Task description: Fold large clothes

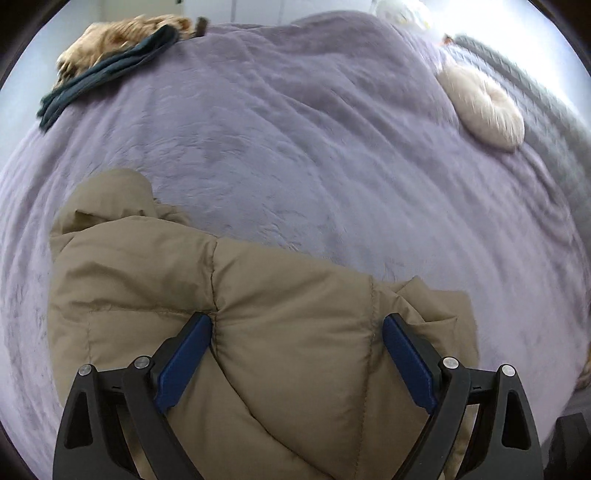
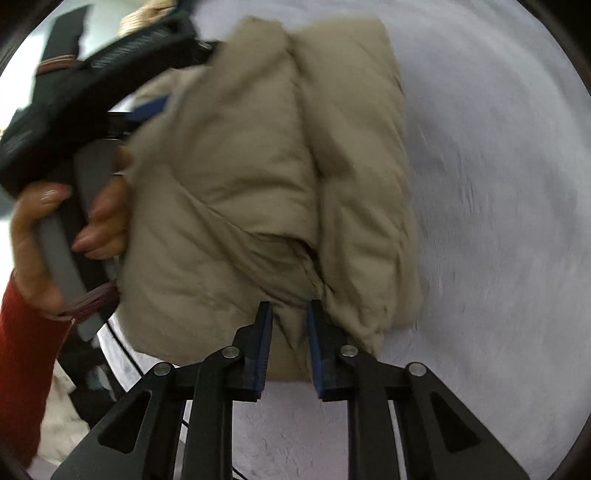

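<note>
A tan puffer jacket (image 1: 229, 295) lies bunched on a lilac bed cover (image 1: 295, 140). My left gripper (image 1: 297, 321) is open, its blue pads wide apart over the jacket's quilted fabric. In the right wrist view the jacket (image 2: 258, 177) is a folded bundle. My right gripper (image 2: 290, 308) is shut on a pinch of the jacket's near edge. The left gripper's body (image 2: 92, 96) and the hand holding it show at the jacket's left side.
A teal garment (image 1: 110, 74) and a brown patterned one (image 1: 122, 33) lie at the far left of the bed. A cream round cushion (image 1: 484, 107) and a grey blanket (image 1: 535, 99) lie at the far right. The bed cover (image 2: 498, 221) spreads right of the jacket.
</note>
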Demonstrator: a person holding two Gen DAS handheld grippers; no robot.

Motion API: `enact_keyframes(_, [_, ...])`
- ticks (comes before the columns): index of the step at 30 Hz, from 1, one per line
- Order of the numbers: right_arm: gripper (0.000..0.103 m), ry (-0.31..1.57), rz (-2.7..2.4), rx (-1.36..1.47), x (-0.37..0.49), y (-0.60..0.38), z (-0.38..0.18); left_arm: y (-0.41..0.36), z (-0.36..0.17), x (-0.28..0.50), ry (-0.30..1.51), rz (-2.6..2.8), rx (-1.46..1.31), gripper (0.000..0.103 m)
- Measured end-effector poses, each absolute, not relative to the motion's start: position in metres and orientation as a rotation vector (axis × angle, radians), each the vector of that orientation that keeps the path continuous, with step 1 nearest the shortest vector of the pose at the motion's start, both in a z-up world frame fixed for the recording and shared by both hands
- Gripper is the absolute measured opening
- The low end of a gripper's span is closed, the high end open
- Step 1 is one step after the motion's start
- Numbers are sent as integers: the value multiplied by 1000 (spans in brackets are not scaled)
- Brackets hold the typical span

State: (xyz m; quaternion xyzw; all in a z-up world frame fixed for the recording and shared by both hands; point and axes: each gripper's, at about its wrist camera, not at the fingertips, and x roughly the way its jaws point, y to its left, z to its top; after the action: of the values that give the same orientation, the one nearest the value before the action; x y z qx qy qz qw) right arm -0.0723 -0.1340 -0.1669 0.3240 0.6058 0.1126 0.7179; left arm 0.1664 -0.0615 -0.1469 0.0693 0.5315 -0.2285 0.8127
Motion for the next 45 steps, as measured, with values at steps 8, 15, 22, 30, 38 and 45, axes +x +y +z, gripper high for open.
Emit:
enact_keyframes(8, [18, 1356, 227, 775, -62, -132, -198, -74, -154, 154, 1125, -479, 213, 94])
enact_keyframes(15, [18, 1371, 225, 818, -54, -137, -202, -68, -140, 147, 1135, -456, 211, 94])
enact_keyframes(22, [18, 1391, 222, 871, -53, -153, -209, -41, -100, 120, 1102, -427, 194, 94])
enact_keyframes(30, [22, 1387, 217, 872, -49, -170, -197, 23, -71, 67, 1117, -373, 128, 94])
enact_keyframes(38, [22, 1388, 214, 828, -50, -176, -177, 72, -75, 16, 1200, -319, 68, 94])
enact_keyframes(45, [22, 1394, 198, 786, -50, -181, -162, 94, -84, -9, 1255, -285, 32, 94])
